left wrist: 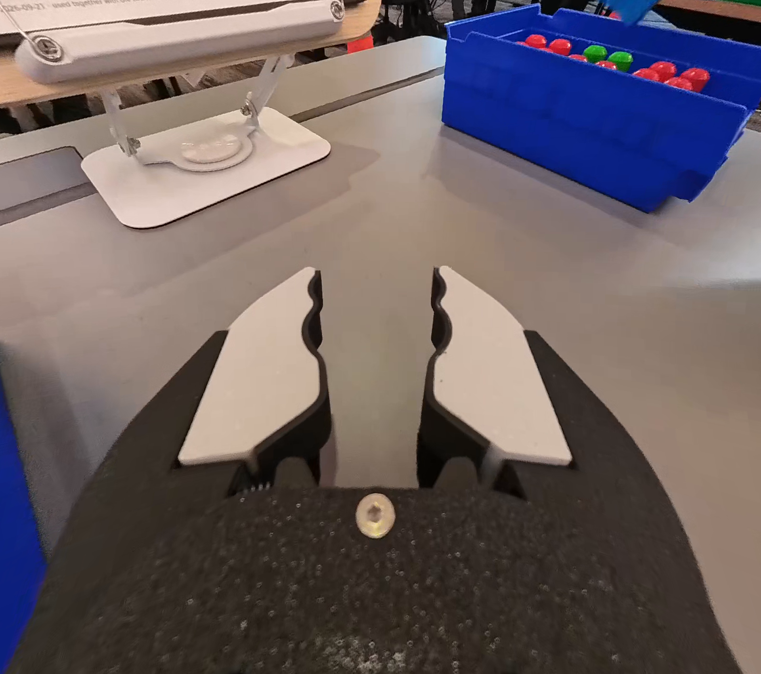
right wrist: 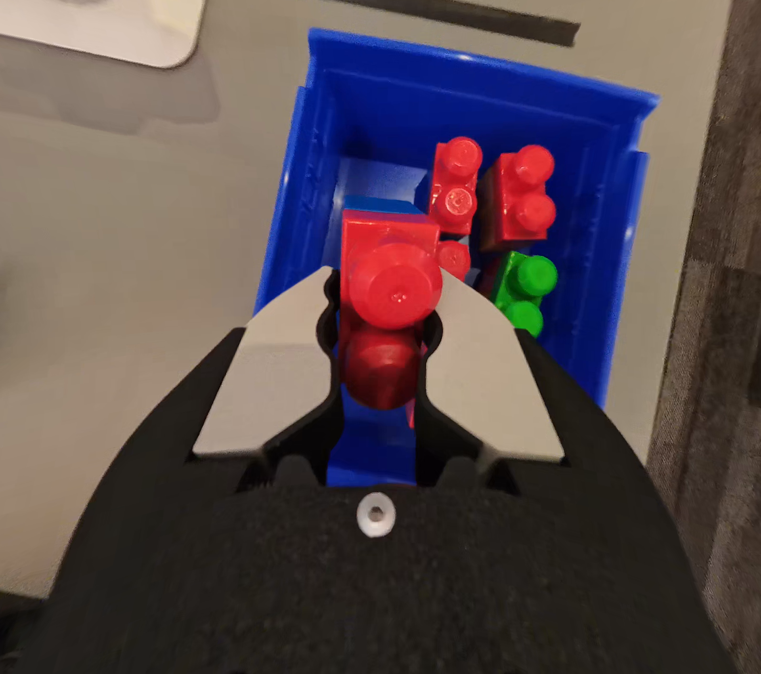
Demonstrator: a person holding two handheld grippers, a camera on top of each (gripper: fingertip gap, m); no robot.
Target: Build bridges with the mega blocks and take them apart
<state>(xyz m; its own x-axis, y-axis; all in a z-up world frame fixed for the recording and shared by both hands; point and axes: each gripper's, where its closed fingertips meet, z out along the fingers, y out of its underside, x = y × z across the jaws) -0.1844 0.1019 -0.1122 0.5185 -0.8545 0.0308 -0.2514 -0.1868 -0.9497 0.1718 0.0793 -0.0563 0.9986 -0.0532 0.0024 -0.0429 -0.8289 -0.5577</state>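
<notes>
We're early on, by our read: no bridge stands on the grey table [left wrist: 370, 226] yet. Our right gripper [right wrist: 385, 288], centre of its frame, is clenched on a red two-stud block [right wrist: 391, 283] held above the blue bin [right wrist: 473, 69]. The left gripper [left wrist: 376, 275] hangs released, w/ nothing between its fingers. Bin contents: two red blocks [right wrist: 521, 197], a green block [right wrist: 523, 288], plus bits underneath (can't tell which). Building & teardown remain.
</notes>
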